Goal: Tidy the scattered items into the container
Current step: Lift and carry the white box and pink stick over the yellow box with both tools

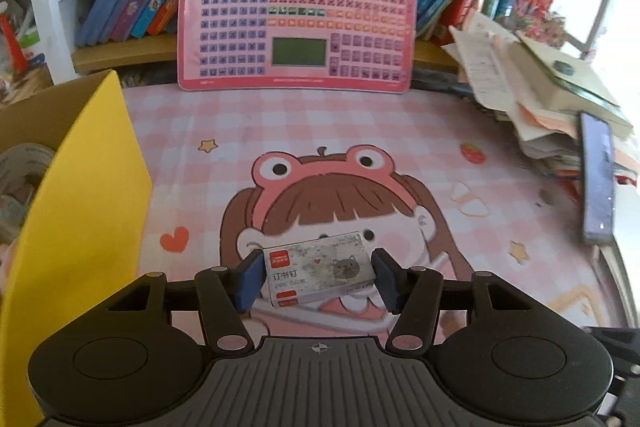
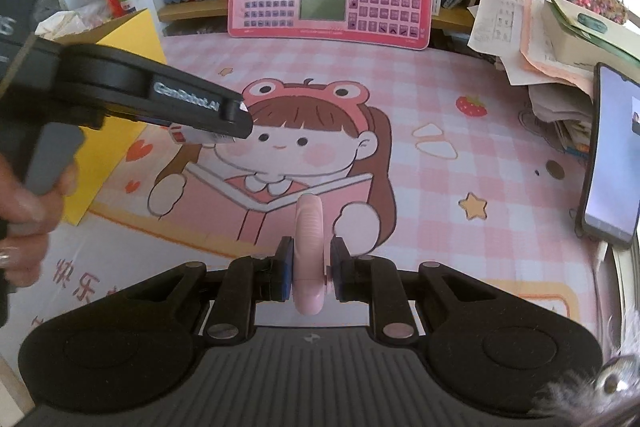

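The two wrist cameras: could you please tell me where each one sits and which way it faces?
Left wrist: sits on the left gripper, looking down over the staple box in its pads toward the yellow box; only the gripper shows.
Right wrist: sits on the right gripper, clamped on a pink object; the left gripper and a hand show.
Shared: pink desk mat, pink chart, bookshelf, phone.

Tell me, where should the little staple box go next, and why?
Probably sideways over the yellow-sided cardboard box, then let go. The left gripper clamps the small grey staple box above the pink mat, and the container stands just to its left.
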The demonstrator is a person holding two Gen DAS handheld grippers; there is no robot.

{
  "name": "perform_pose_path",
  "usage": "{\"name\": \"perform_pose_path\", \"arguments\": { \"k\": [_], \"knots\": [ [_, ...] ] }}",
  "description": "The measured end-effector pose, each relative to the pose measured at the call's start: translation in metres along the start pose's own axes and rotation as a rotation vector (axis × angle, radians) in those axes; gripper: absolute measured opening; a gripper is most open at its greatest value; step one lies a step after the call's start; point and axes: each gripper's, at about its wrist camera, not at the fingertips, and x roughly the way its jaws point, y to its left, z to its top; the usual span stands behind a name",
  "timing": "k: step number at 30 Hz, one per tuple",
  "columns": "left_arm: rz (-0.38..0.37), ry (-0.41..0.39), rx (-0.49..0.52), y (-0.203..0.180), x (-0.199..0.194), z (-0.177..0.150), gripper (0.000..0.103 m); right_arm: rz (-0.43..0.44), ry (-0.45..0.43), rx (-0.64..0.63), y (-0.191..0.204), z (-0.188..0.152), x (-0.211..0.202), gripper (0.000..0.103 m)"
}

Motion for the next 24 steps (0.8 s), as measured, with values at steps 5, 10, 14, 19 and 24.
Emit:
{"name": "perform_pose_path", "arguments": {
  "k": [5, 10, 14, 19, 24],
  "knots": [
    [-0.041, -0.017, 0.003, 0.005, -0.031, -0.013, 0.057, 0.009, 0.011, -0.012, 0.013, -0.010, -0.011, 0.018],
    [-0.084, -0.034, -0.035, 0.018, -0.066, -0.031, 0.057, 0.016, 0.009, -0.006, 0.027, -0.018, -0.024, 0.018],
    [-0.085, -0.038, -0.081, 0.036, -0.089, -0.045, 0.057, 0.028, 0.015, -0.001, 0.041, -0.024, -0.029, 0.018],
    [-0.089, -0.043, -0.111, 0.060, -0.116, -0.064, 0.057, 0.041, 0.000, 0.001, 0.064, -0.028, -0.040, 0.018],
    [-0.097, -0.051, -0.128, 0.083, -0.141, -0.085, 0.057, 0.034, -0.006, -0.002, 0.090, -0.035, -0.054, 0.018]
  ]
}}
